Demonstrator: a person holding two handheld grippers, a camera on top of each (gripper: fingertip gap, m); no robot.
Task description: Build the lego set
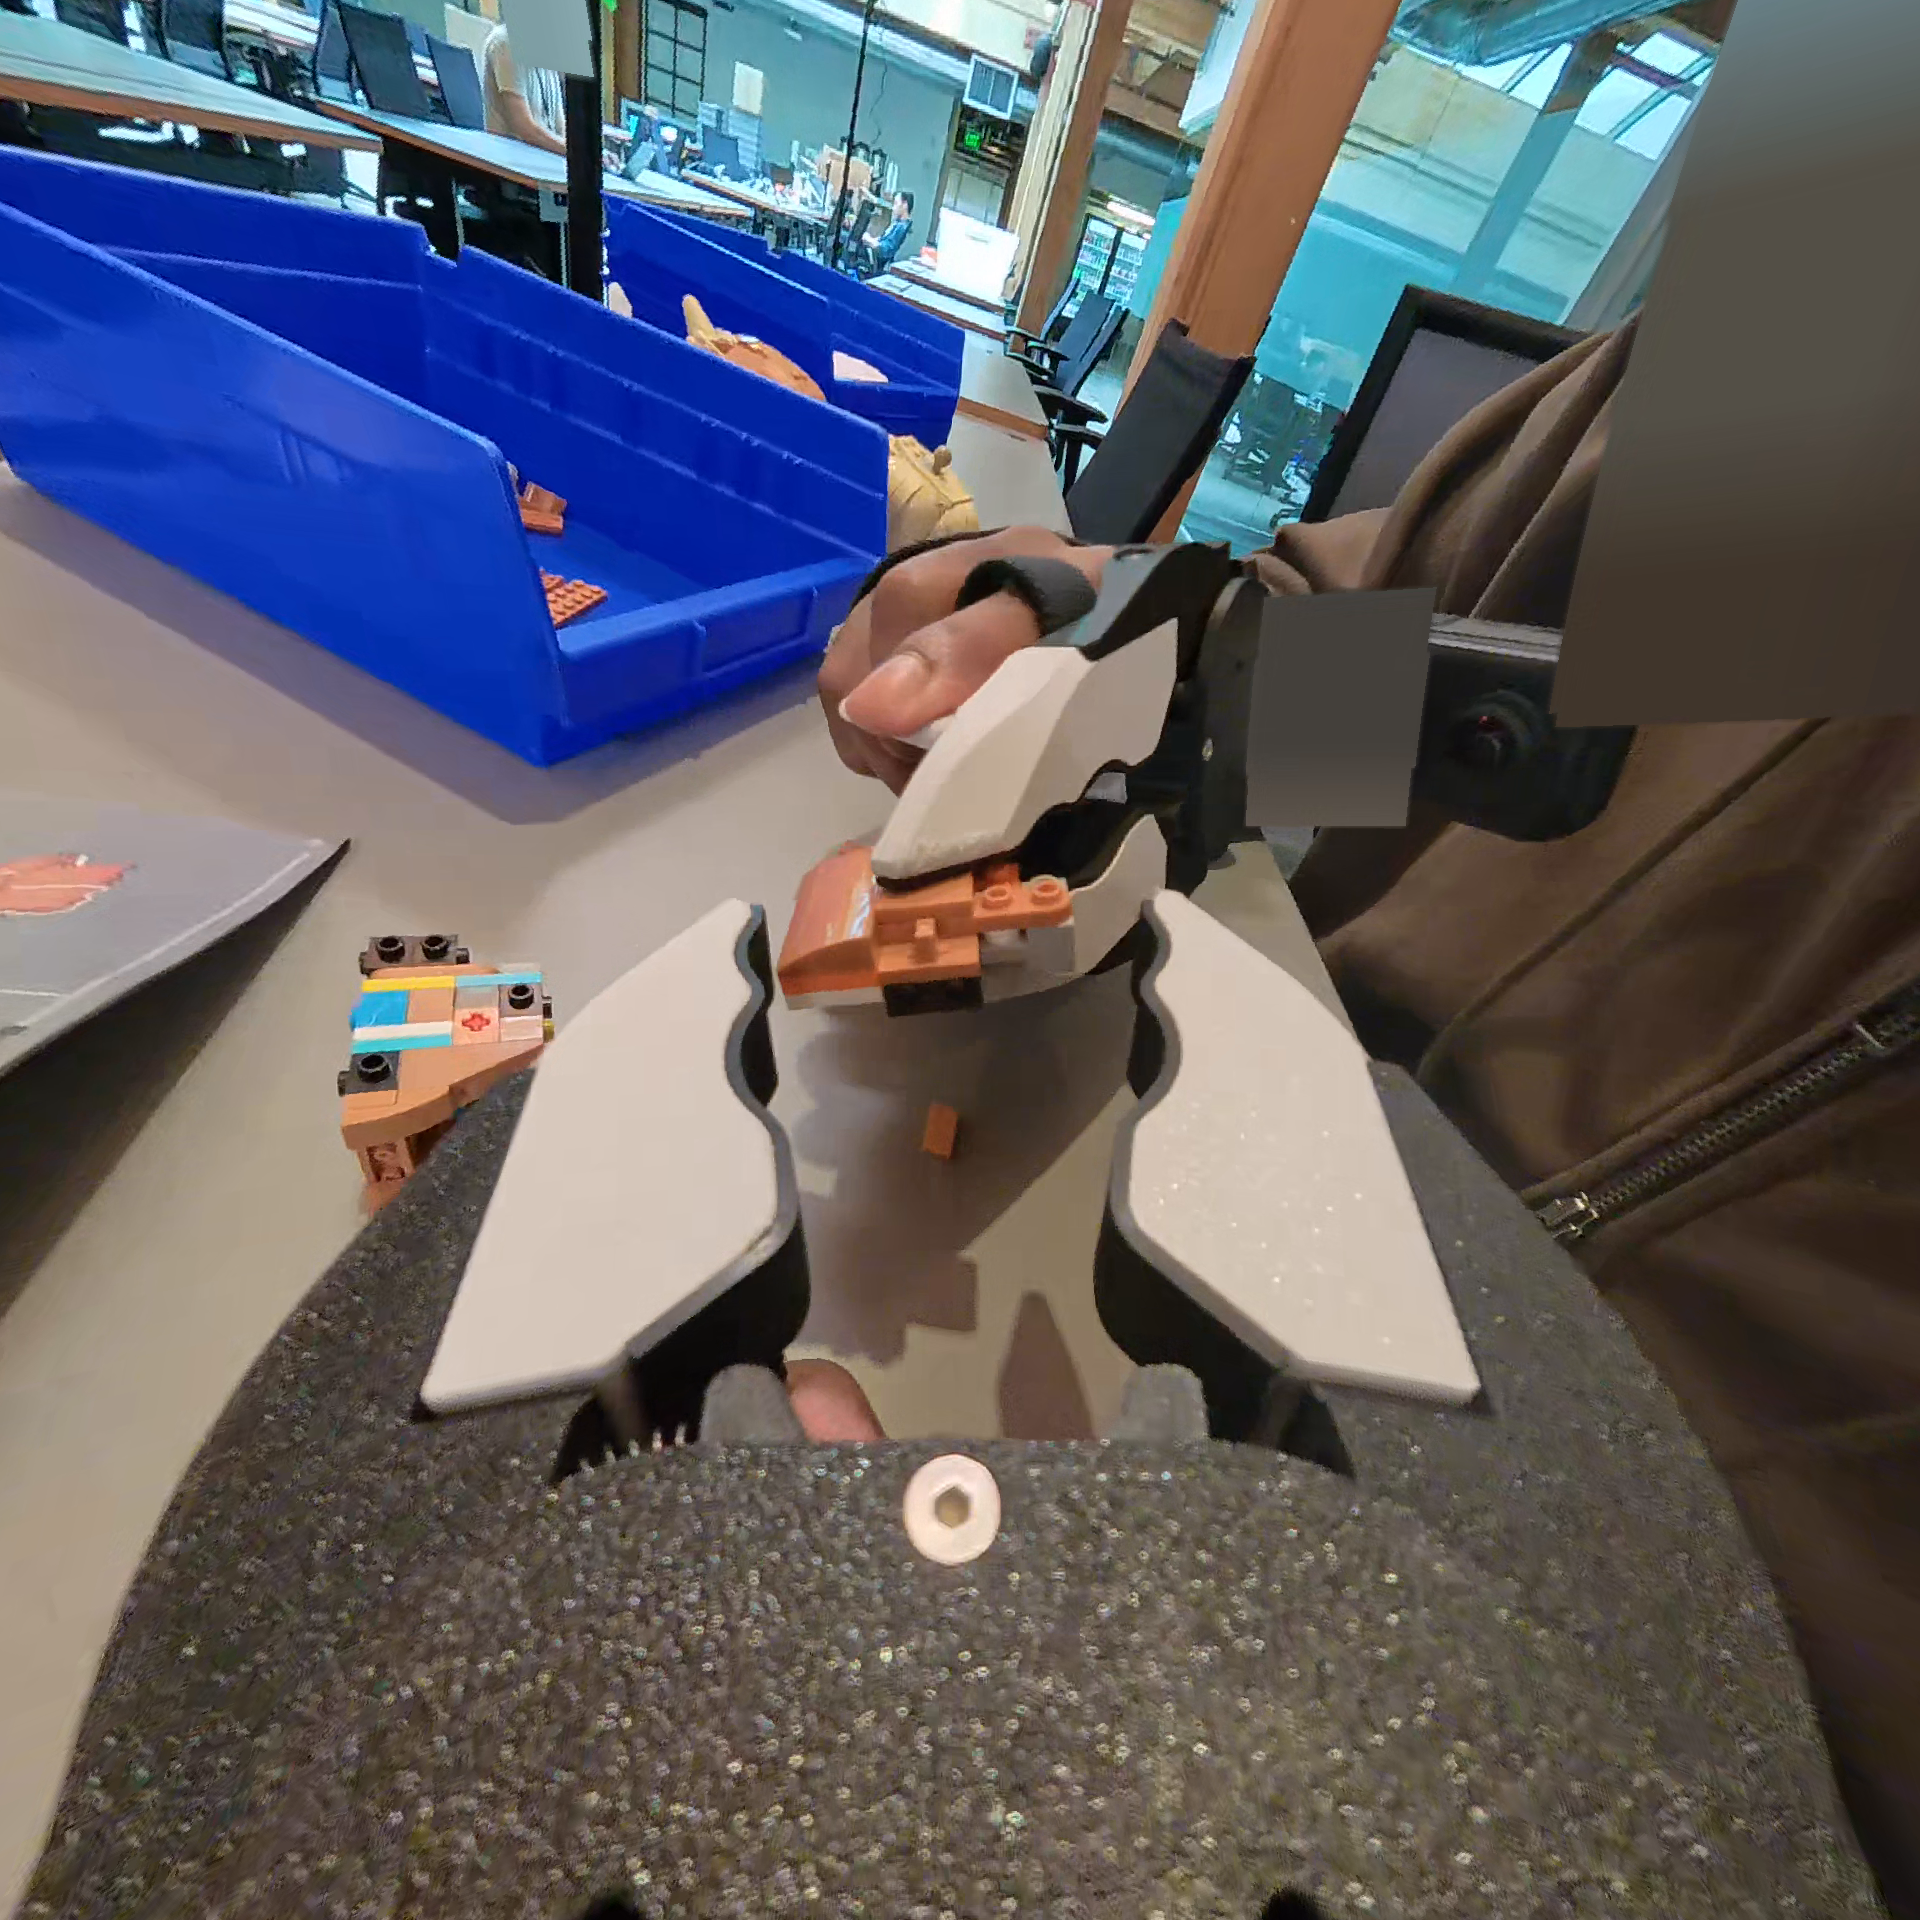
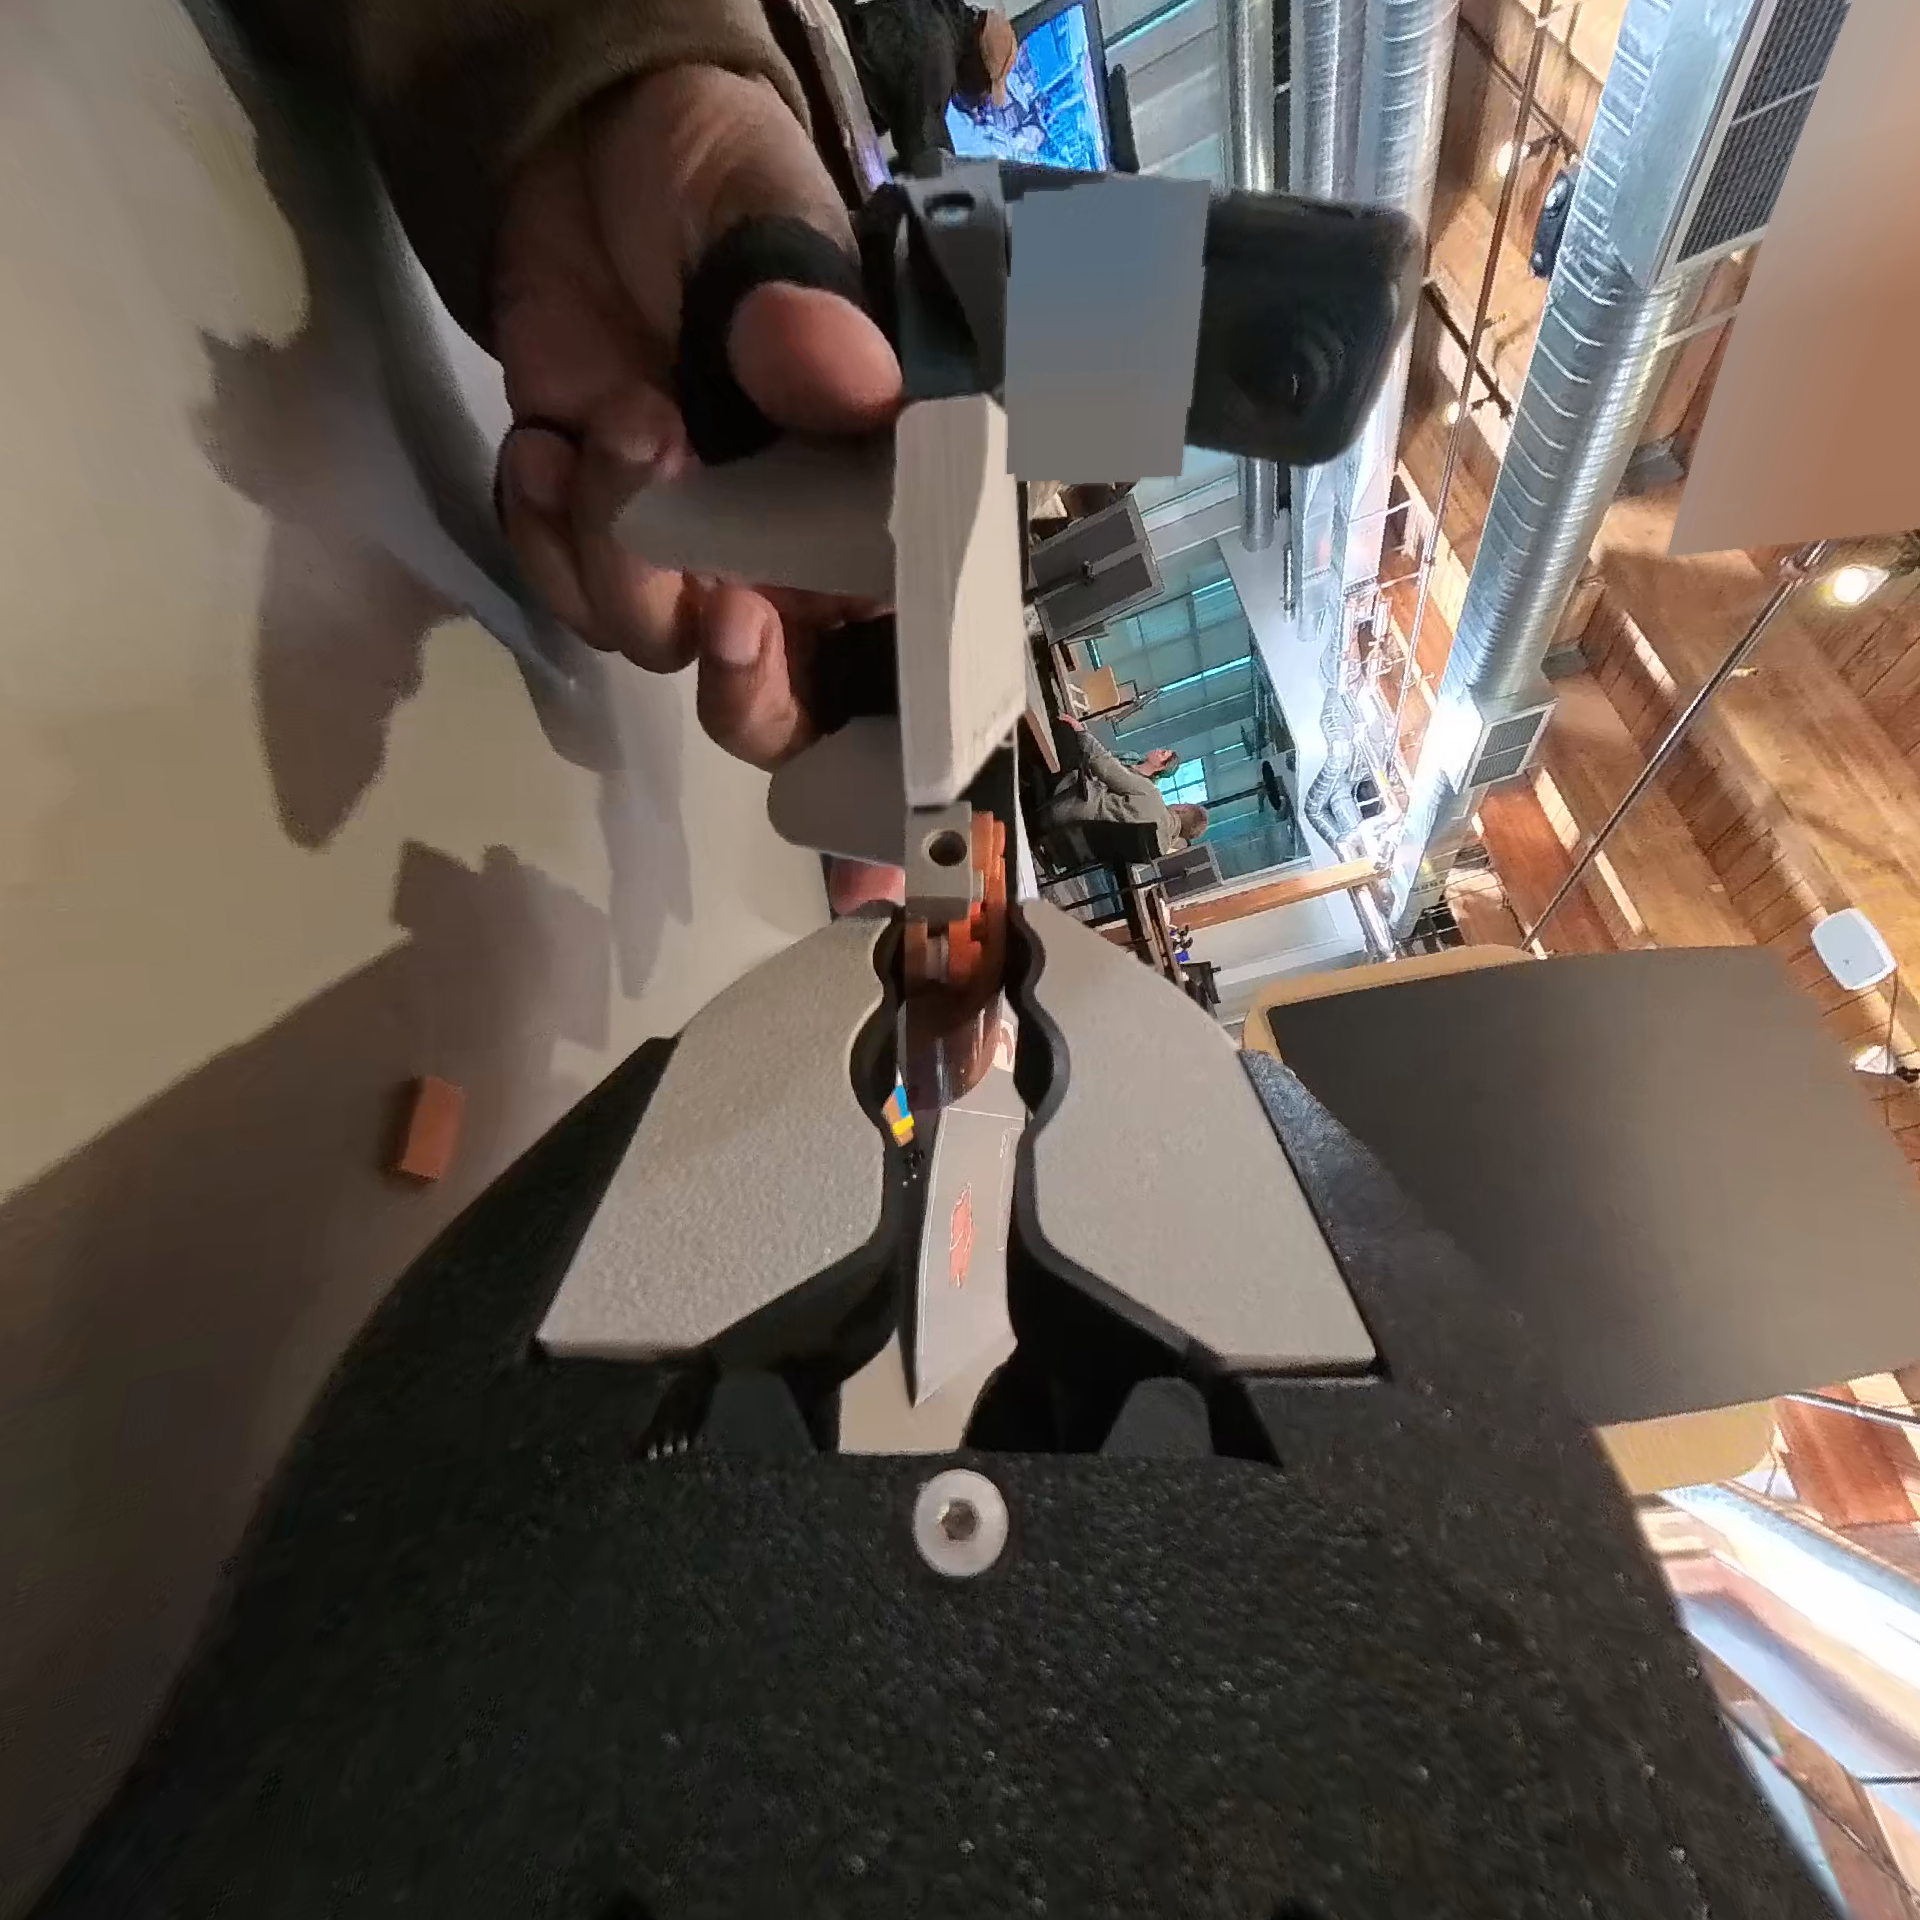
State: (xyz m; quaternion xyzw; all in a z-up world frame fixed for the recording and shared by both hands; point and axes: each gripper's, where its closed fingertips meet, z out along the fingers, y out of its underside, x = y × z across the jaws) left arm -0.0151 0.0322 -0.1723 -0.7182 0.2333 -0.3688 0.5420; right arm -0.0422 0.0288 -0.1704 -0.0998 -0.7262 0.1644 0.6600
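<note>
My right gripper [image 1: 966,904] is shut on a small lego assembly [image 1: 894,951] of orange, white and black bricks and holds it above the table. My left gripper [image 1: 956,925] is open and empty, its fingertips just short of the assembly, the left one close beside the orange slope. In the right wrist view the assembly [image 2: 966,956] sits between the right gripper's [image 2: 956,925] nearly closed fingers, with the left gripper [image 2: 894,800] right in front. A loose small orange brick [image 1: 940,1127] lies on the table below; it also shows in the right wrist view [image 2: 426,1127].
A tan sub-build [image 1: 447,1039] with black, blue and yellow pieces lies on the table to the left. An instruction booklet [image 1: 125,914] lies at far left. Blue bins [image 1: 416,499] holding orange plates stand behind, with tan builds [image 1: 925,488] beside them. A person in a brown jacket [image 1: 1662,987] is at the right. Less than 4 cm separates the two grippers' tips.
</note>
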